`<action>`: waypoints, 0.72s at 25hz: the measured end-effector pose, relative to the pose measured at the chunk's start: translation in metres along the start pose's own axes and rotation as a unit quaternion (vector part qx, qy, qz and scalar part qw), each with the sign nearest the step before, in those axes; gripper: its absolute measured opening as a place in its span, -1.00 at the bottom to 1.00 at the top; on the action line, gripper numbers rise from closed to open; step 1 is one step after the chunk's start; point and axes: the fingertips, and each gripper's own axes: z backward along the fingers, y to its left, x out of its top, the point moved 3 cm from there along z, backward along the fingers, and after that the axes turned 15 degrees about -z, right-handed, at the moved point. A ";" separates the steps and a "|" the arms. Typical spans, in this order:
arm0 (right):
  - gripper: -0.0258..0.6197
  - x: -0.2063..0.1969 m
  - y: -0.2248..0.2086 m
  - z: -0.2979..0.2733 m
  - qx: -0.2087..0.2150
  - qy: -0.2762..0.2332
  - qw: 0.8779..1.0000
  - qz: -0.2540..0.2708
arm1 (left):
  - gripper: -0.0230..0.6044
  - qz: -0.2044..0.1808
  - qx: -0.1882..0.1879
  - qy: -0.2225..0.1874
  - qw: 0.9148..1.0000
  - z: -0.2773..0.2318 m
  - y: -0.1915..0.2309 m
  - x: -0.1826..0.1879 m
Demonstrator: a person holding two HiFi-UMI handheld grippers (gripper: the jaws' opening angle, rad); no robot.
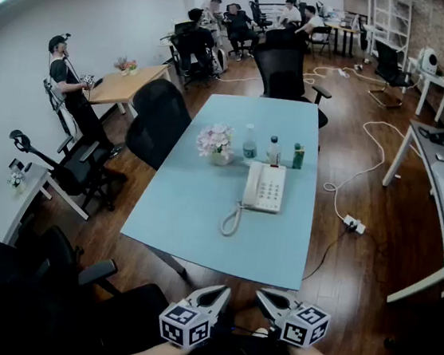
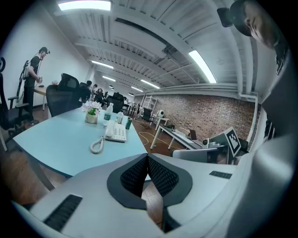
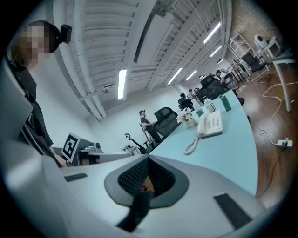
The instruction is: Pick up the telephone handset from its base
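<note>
A white telephone (image 1: 264, 187) lies on the light blue table (image 1: 193, 217), its handset (image 1: 251, 185) resting in the cradle along the base's left side. A coiled cord (image 1: 230, 220) trails toward the near edge. Both grippers are held low in front of the table's near edge, well short of the phone. My left gripper (image 1: 222, 293) and right gripper (image 1: 262, 296) are shut with nothing between the pads. In the left gripper view the phone (image 2: 115, 132) sits beyond the closed jaws (image 2: 147, 158). From the right gripper view the phone (image 3: 210, 124) is far ahead of the closed jaws (image 3: 148, 161).
A vase of flowers (image 1: 216, 144), two bottles (image 1: 249, 145) and a green can (image 1: 298, 155) stand behind the phone. Black office chairs (image 1: 158, 121) ring the table. A power strip (image 1: 353, 223) and cables lie on the wood floor at right. People are at the back and left.
</note>
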 end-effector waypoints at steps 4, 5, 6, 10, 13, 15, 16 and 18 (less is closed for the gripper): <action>-0.89 0.015 0.011 0.001 -0.004 -0.006 1.000 0.012 | -0.93 0.000 -0.002 -0.003 1.000 -0.002 0.001 0.003; -0.89 0.016 0.012 0.002 -0.006 -0.006 1.000 0.013 | -0.93 -0.001 -0.002 -0.003 1.000 -0.003 0.001 0.004; -0.89 0.015 0.010 0.002 -0.006 -0.006 1.000 0.011 | -0.93 -0.001 -0.002 -0.003 1.000 -0.003 0.002 0.005; -0.89 0.012 0.003 0.003 -0.009 -0.014 1.000 0.000 | -0.93 -0.001 -0.004 -0.006 1.000 -0.009 0.007 0.010; -0.89 0.022 0.003 0.003 -0.019 -0.023 1.000 0.002 | -0.93 -0.003 -0.014 -0.002 1.000 -0.017 0.010 0.012; -0.89 0.025 -0.002 0.001 -0.027 -0.028 0.999 -0.002 | -0.93 -0.003 -0.025 0.001 1.000 -0.024 0.013 0.013; -0.89 0.026 -0.005 -0.001 -0.032 -0.031 0.999 -0.004 | -0.93 -0.003 -0.031 0.002 1.000 -0.027 0.016 0.014; -0.89 0.031 -0.010 -0.007 -0.040 -0.036 0.998 -0.008 | -0.93 -0.003 -0.039 0.001 0.999 -0.034 0.026 0.018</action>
